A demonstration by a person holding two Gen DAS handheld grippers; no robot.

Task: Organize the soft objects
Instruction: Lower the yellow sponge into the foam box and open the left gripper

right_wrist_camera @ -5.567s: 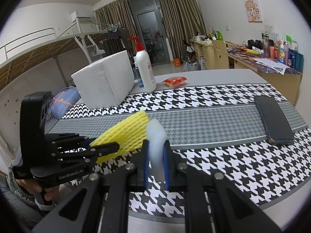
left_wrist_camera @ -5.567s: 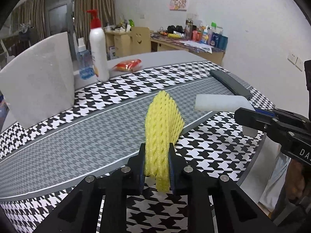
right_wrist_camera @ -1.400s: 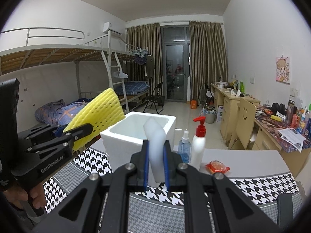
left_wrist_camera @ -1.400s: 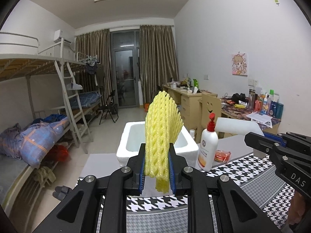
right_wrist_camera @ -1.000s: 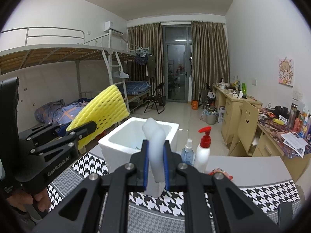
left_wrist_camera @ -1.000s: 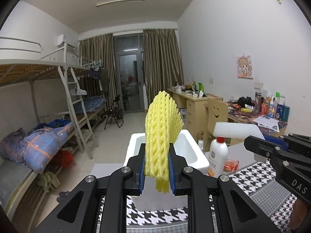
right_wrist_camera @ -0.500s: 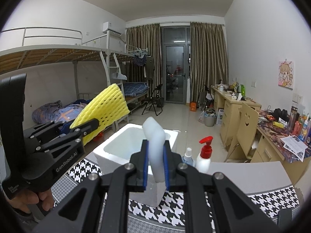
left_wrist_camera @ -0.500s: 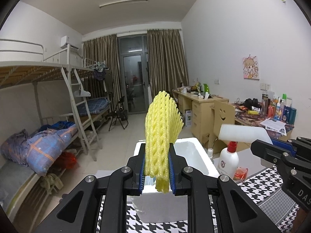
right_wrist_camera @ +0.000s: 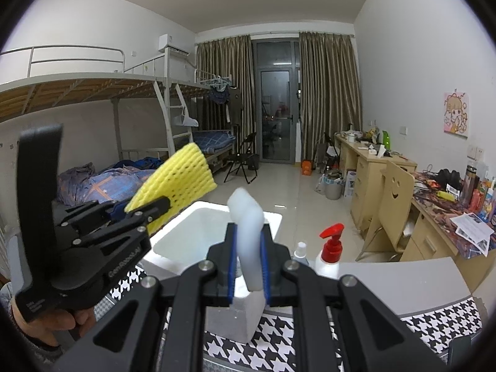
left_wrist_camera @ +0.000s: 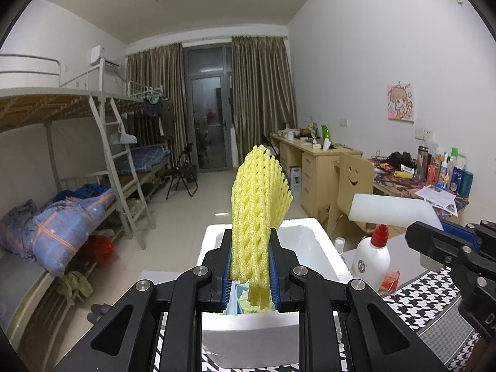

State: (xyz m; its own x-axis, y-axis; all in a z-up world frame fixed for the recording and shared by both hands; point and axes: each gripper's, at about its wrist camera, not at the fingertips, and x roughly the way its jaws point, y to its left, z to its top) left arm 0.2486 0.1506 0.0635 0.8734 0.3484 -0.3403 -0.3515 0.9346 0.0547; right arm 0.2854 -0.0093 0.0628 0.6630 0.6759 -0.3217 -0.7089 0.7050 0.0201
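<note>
My left gripper [left_wrist_camera: 250, 274] is shut on a yellow foam net sleeve [left_wrist_camera: 255, 207] that stands upright between the jaws, above the near edge of an open white foam box [left_wrist_camera: 305, 241]. The sleeve [right_wrist_camera: 178, 175] and left gripper [right_wrist_camera: 148, 209] show at left in the right wrist view. My right gripper [right_wrist_camera: 248, 268] is shut on a white foam pad [right_wrist_camera: 248, 226], held over the near right corner of the foam box [right_wrist_camera: 189, 235]. The pad [left_wrist_camera: 390, 209] also shows at right in the left wrist view. Soft items lie inside the box, mostly hidden.
A white pump bottle with a red top [right_wrist_camera: 330, 252], a small clear bottle [right_wrist_camera: 300, 252] and a red packet [left_wrist_camera: 389, 280] stand right of the box on the houndstooth table [right_wrist_camera: 434, 319]. A bunk bed [left_wrist_camera: 62, 186] is left, desks [right_wrist_camera: 381, 167] right.
Both grippers, holding their foam pieces, have moved closer to the foam box and higher over it; the box now lies directly under the jaws. Their grips are unchanged.
</note>
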